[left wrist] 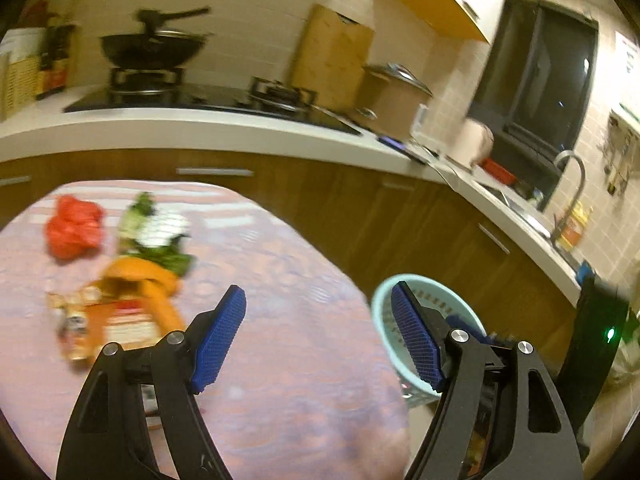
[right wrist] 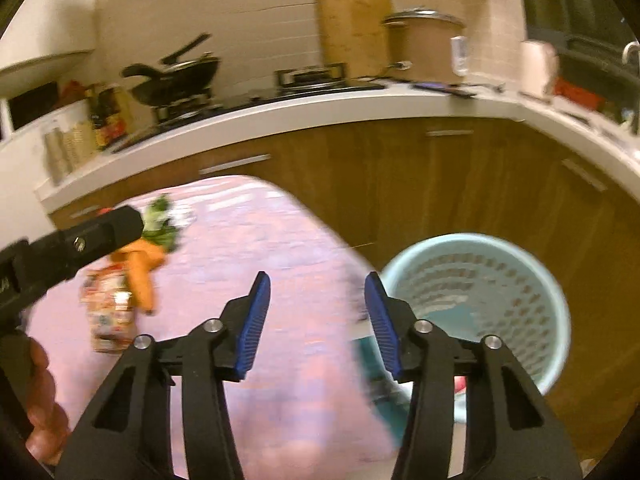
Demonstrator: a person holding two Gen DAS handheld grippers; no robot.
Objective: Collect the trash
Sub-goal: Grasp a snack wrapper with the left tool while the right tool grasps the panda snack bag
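on the pink patterned tablecloth [left wrist: 280, 320] the trash sits ungathered: crumpled red plastic bag [left wrist: 72, 232], green-and-white leafy scraps [left wrist: 156, 228], orange peel-like piece [left wrist: 140, 280], printed snack wrapper [left wrist: 100, 324], all clustered near each other. left gripper [left wrist: 320, 340] released, jaws wide, holding nothing. right gripper [right wrist: 318, 320] likewise spread and empty. pale blue perforated plastic basket [right wrist: 500, 280] stands off the table's edge, before the cabinets; something red shows low at its side, contents otherwise too blurred to tell. judgement: collecting mostly left to do.
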